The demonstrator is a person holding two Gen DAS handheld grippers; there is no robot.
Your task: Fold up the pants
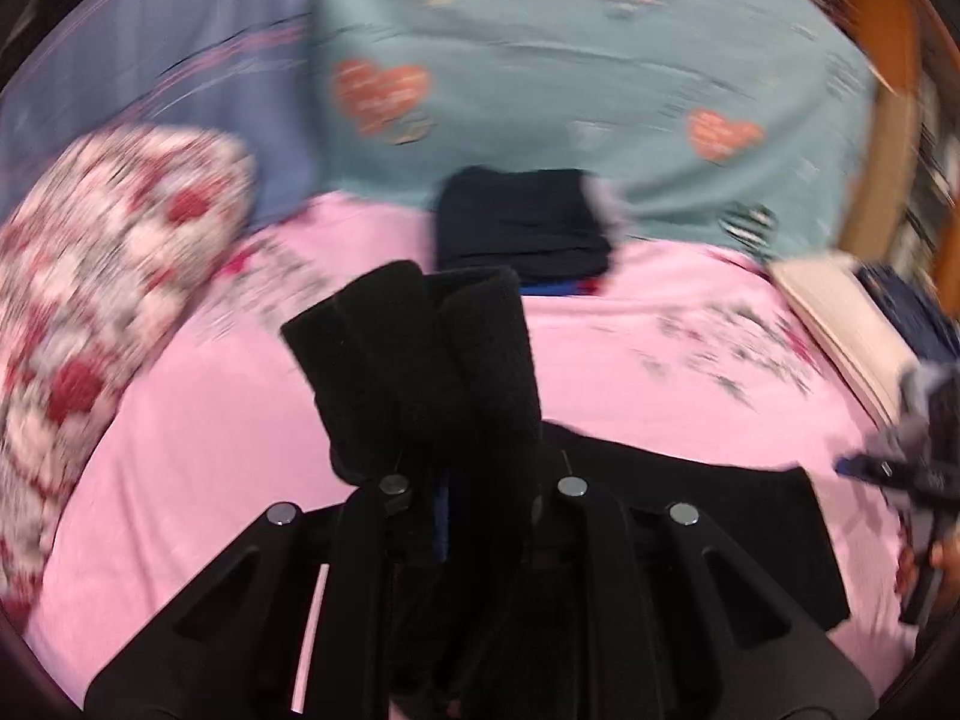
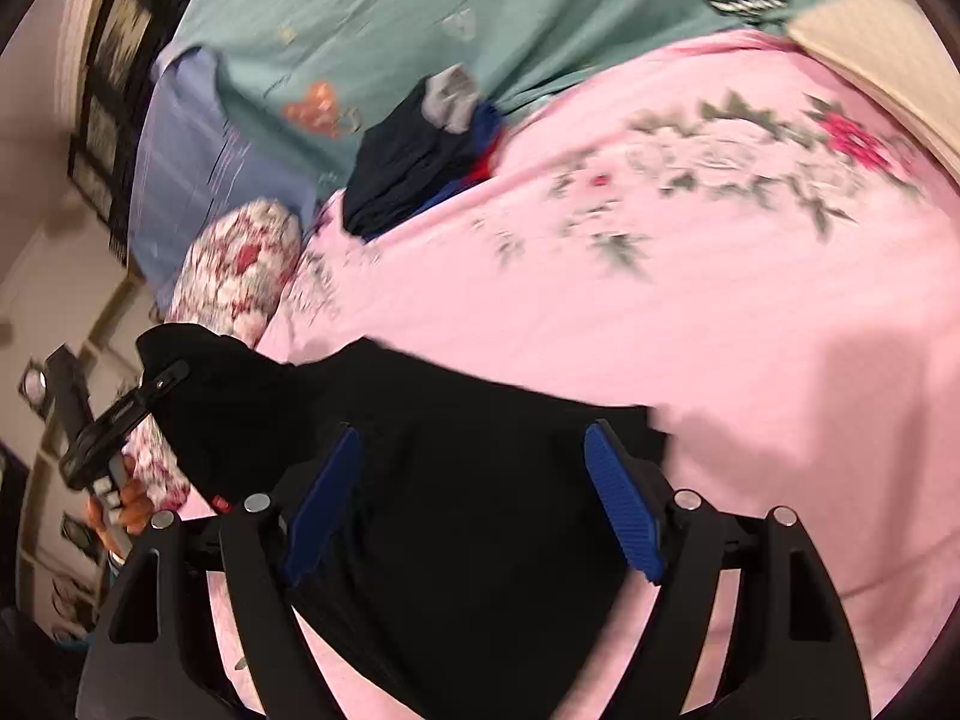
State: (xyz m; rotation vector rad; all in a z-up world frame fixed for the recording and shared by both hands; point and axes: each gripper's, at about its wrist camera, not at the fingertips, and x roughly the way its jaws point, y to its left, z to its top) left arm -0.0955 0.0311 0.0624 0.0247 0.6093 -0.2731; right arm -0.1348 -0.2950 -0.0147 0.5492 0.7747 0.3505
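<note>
While the black pants lie partly spread on the pink floral bedsheet, one end is lifted clear so that it can be carried over for a fold.

- Left claw: jaws closed on a bunched roll of the pants' fabric, which wraps both fingers. The grip keeps that end off the bed. In the right wrist view the same claw appears at 9 o'clock, pinching the raised edge.
- Right claw: jaws wide apart, blue pads bare, nothing held; it hovers over the flat part of the pants, seemingly ready to pin or take the cloth.
- Pants, location: near edge of the bed, 6 o'clock in both views.
- Stack of folded dark garments: 12 o'clock in the left view, at the seam between pink sheet and teal heart-print sheet, set well apart, probably finished items.
- Red-and-white floral pillow: 9 o'clock.
- Cream folded cloth: 3 o'clock.
</note>
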